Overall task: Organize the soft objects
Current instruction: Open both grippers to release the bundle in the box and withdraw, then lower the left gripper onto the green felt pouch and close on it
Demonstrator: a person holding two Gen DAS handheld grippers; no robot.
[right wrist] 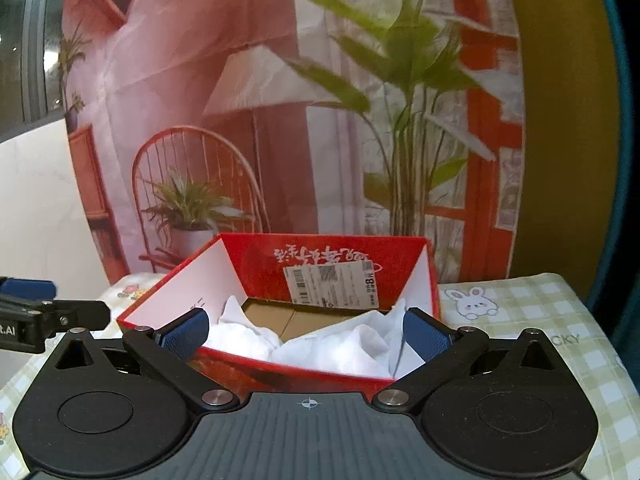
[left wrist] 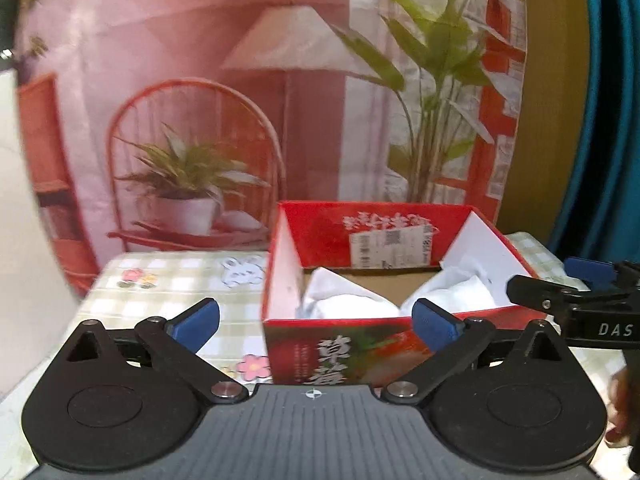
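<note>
A red cardboard box (left wrist: 372, 228) with white inner walls stands open on the table, seen also in the right wrist view as the box (right wrist: 320, 256). White soft cloth (left wrist: 344, 300) lies crumpled inside it, spread along the near wall as cloth (right wrist: 340, 344). My left gripper (left wrist: 316, 322) is open in front of the box's near wall, nothing between its blue pads. My right gripper (right wrist: 306, 334) is open too, just short of the box's near rim, empty. The right gripper's finger (left wrist: 560, 296) shows at the right edge of the left wrist view.
The table wears a pale green checked cloth (right wrist: 540, 312) with rabbit and flower prints. A printed backdrop (left wrist: 240, 80) of a chair, lamp and plants hangs right behind the box. A blue curtain (left wrist: 608, 100) is at the far right.
</note>
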